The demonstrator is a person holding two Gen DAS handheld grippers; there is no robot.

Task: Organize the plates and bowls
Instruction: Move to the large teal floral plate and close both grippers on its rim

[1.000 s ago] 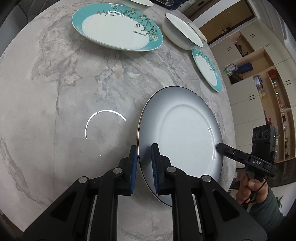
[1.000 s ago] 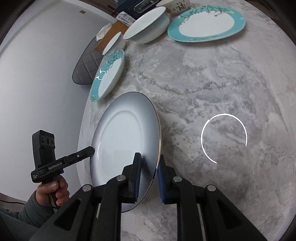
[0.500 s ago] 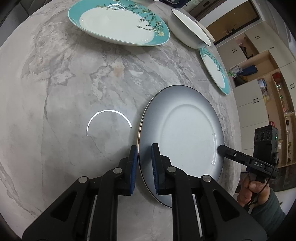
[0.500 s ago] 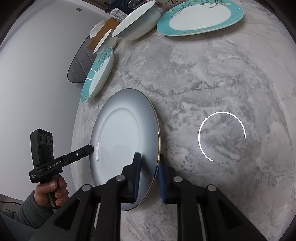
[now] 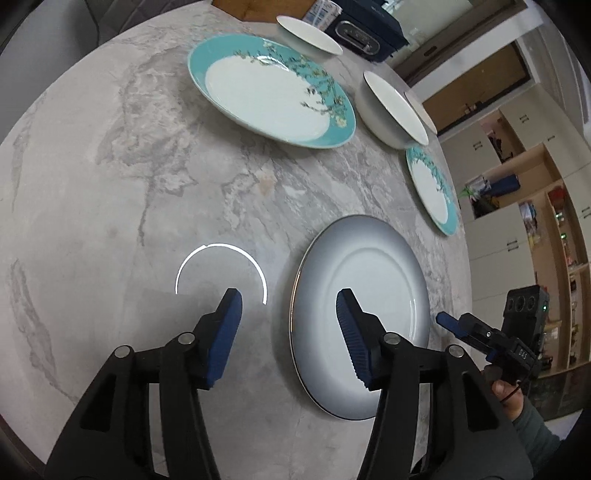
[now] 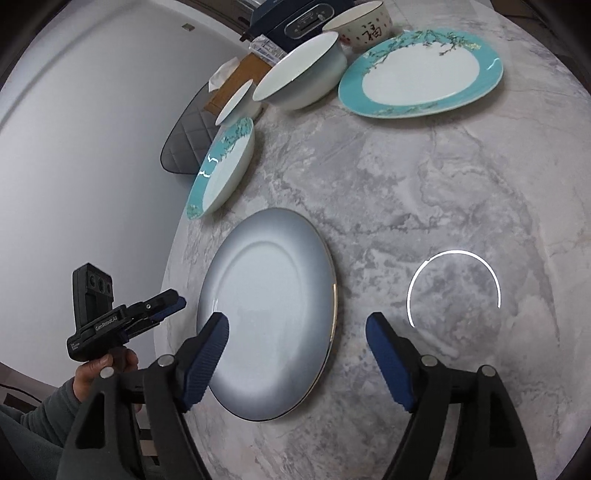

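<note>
A grey-white plate [image 5: 373, 306] with a thin dark rim lies flat on the marble table near its edge; it also shows in the right wrist view [image 6: 269, 310]. My left gripper [image 5: 288, 306] is open, its jaws straddling the plate's left rim without touching. My right gripper [image 6: 295, 332] is open, straddling the plate's right rim. A large teal plate [image 5: 269, 92] [image 6: 421, 74], a small teal plate [image 5: 434, 188] [image 6: 225, 162] and a white bowl [image 5: 391, 110] [image 6: 299, 77] stand farther back.
A small white bowl [image 5: 306, 37] [image 6: 238, 101], a patterned bowl [image 6: 362, 26], a dark box [image 5: 365, 29] and a wooden board [image 6: 236, 85] sit at the far side. The table edge [image 6: 173, 258] runs close beside the grey plate. A ring of reflected light [image 5: 219, 269] lies on the marble.
Both grippers have opened and let go of the grey plate, which now lies flat on the table. Both cameras have pulled back and up a little.
</note>
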